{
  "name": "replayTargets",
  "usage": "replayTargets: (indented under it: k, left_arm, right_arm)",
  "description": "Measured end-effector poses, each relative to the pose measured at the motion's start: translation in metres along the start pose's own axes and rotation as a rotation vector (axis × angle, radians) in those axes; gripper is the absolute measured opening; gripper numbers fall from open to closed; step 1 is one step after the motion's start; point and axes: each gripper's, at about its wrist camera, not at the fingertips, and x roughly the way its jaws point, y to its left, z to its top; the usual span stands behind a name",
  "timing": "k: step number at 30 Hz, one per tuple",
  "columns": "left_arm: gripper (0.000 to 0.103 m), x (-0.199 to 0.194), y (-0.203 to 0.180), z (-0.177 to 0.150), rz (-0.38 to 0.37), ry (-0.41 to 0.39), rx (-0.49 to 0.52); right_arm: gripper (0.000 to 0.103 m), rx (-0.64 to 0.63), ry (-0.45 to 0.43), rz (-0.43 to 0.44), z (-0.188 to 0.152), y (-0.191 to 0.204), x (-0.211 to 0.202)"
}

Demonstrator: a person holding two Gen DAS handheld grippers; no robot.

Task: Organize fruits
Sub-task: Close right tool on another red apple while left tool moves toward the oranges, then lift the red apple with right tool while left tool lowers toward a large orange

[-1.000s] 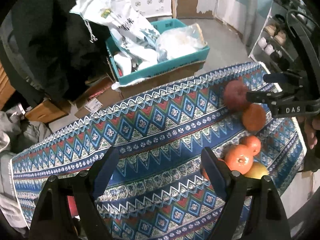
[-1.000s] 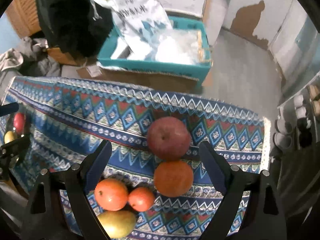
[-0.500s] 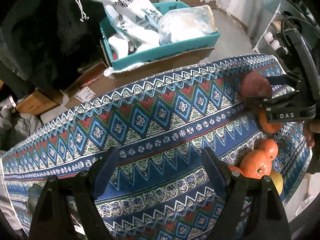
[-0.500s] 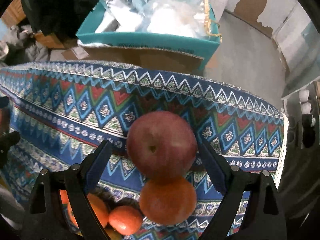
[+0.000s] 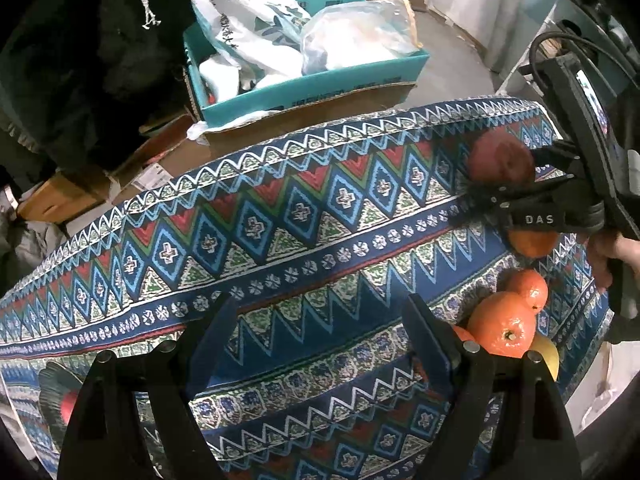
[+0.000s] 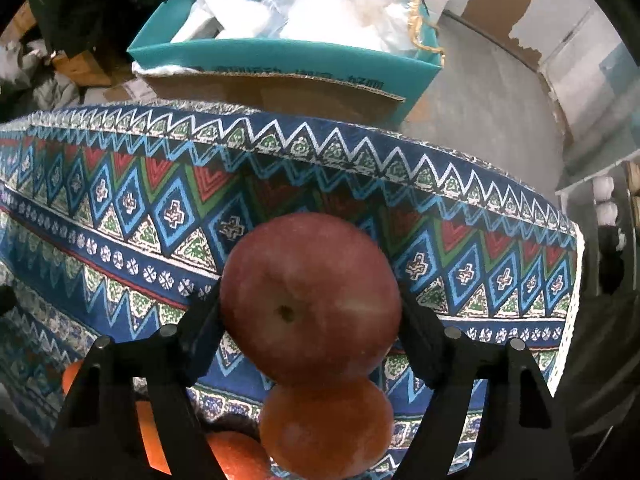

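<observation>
The right gripper (image 6: pixel 310 320) has dropped and its jaws have just been closing; they now pinch the apple (image 6: pixel 310 300), ready to lift. The left gripper (image 5: pixel 320 332) hangs spread, empty.

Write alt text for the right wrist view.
The right hand-held gripper has just closed its jaws around a red apple on a blue patterned tablecloth. An orange lies just below the apple, and a teal box of bags sits beyond the table.
</observation>
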Motion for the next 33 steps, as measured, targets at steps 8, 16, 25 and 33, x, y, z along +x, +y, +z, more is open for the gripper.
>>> replayTargets:
  k: [8,16,25,33]
  left_arm:
    - [0.085,-0.001,-0.019,-0.010,-0.042,0.003,0.036]
    - [0.085,-0.007,-0.041,-0.028,-0.081,-0.006,0.097]
    - [0.085,-0.005,-0.059,-0.046,-0.099,0.000,0.162]
    - [0.085,0.010,-0.075,-0.058,-0.083,0.026,0.237]
  right_arm:
    - [0.077,0.001,-0.105,0.039,-0.010,0.011,-0.027]
    - [0.077,0.055,-0.192,0.126,-0.028,0.018,-0.073]
    - [0.077,0.102,-0.208,0.155,-0.077,0.015,-0.105]
    - [0.077,0.172,-0.208,0.160,-0.115,-0.005,-0.113]
